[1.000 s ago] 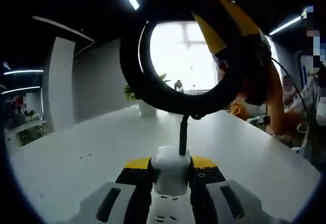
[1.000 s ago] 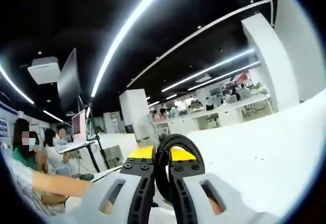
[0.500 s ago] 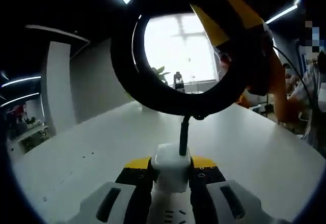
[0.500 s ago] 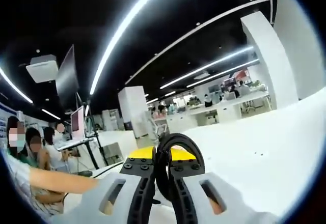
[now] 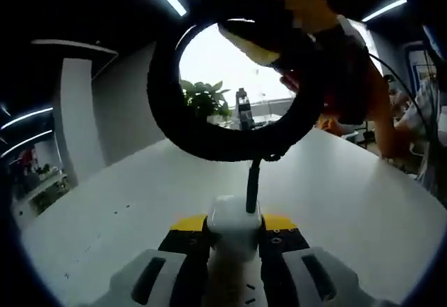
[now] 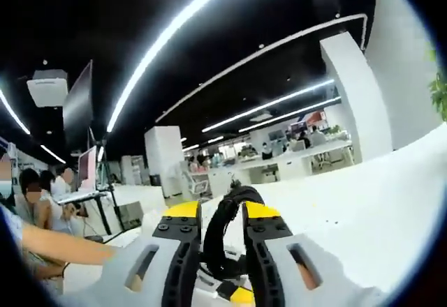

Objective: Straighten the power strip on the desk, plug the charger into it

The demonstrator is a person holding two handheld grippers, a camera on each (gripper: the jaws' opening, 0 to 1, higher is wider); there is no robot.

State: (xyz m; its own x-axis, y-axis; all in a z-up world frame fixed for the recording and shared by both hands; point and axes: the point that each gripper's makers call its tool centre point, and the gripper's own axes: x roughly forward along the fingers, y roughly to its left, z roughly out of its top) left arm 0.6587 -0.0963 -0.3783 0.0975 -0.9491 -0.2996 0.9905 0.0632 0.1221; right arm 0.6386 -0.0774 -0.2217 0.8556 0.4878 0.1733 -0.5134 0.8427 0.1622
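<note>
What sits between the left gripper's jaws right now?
In the left gripper view, the white charger sits clamped between the left gripper jaws. Its black cable rises from the top and loops up toward the right gripper.

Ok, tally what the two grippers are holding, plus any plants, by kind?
White charger blocks: 1, charger clamped in the left gripper.
Black cables: 1, cable, looped, between the right gripper jaws.
Potted plants: 1, plant at the desk's far edge.
Total: 3.
</note>
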